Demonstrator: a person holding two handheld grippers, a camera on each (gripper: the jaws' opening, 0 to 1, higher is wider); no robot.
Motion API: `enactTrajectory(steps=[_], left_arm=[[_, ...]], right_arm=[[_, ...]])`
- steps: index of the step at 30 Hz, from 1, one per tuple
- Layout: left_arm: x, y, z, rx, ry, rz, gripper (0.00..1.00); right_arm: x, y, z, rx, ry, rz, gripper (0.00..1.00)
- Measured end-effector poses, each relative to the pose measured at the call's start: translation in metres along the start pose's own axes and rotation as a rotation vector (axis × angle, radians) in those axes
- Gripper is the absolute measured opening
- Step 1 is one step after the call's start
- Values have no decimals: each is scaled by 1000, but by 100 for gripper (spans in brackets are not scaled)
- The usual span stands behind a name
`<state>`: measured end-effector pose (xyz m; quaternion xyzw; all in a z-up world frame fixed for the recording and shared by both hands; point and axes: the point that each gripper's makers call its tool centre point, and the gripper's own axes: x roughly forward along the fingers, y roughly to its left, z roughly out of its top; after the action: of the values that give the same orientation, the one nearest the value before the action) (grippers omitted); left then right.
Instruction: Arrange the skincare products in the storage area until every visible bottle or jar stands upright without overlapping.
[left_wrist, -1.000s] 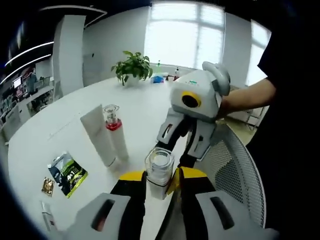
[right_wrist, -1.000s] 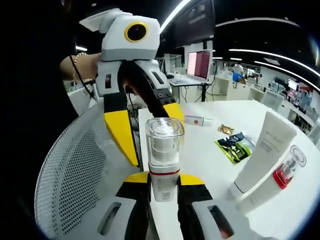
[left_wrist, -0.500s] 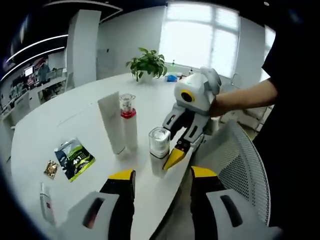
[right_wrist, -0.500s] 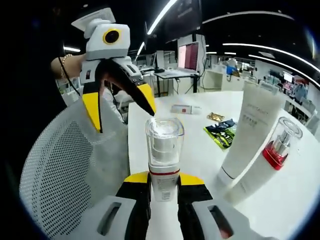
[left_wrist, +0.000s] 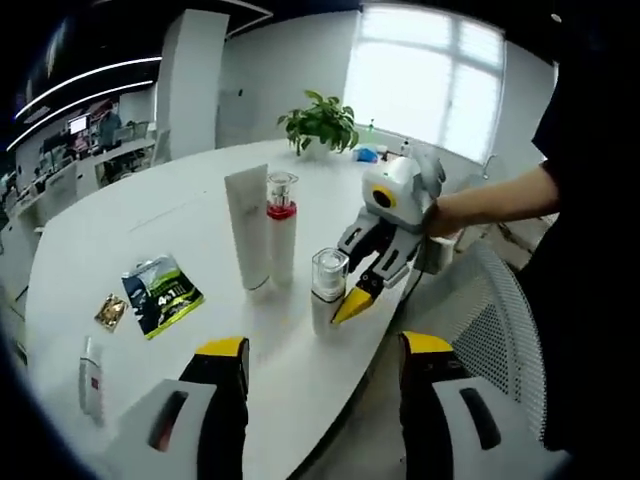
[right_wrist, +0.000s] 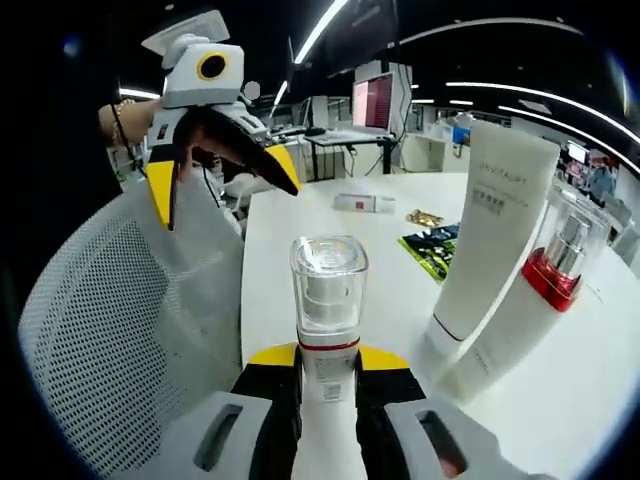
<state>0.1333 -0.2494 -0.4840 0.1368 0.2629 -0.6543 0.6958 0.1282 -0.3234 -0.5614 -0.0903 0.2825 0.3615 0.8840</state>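
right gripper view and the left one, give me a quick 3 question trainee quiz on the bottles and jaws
1. True or false: the right gripper has its jaws shut on the clear-capped bottle.
2. Which stands beside the white tube? A) red-collared bottle B) potted plant C) green sachet
3. Fill in: the left gripper has its jaws ____.

Key: 1 true; 2 A; 3 open
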Motion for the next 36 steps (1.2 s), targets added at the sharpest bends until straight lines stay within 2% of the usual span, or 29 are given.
enactTrajectory(steps=[6,12,20,36], left_arm=[[-2,6,-5,-10,12,23,63],[-2,12,-7,-23,11,41,71],[1,16,-8,-40,7,55,78],[0,16,-15,-58,22,67,78]], right_arm=[[0,-9,-10,-7,7,-13,11],[-2,-18,-10,-7,-21,-28,11],[-6,-32,-12,-52,-4,-30,11],[-8,-55,-11,-85,18,-5,12]])
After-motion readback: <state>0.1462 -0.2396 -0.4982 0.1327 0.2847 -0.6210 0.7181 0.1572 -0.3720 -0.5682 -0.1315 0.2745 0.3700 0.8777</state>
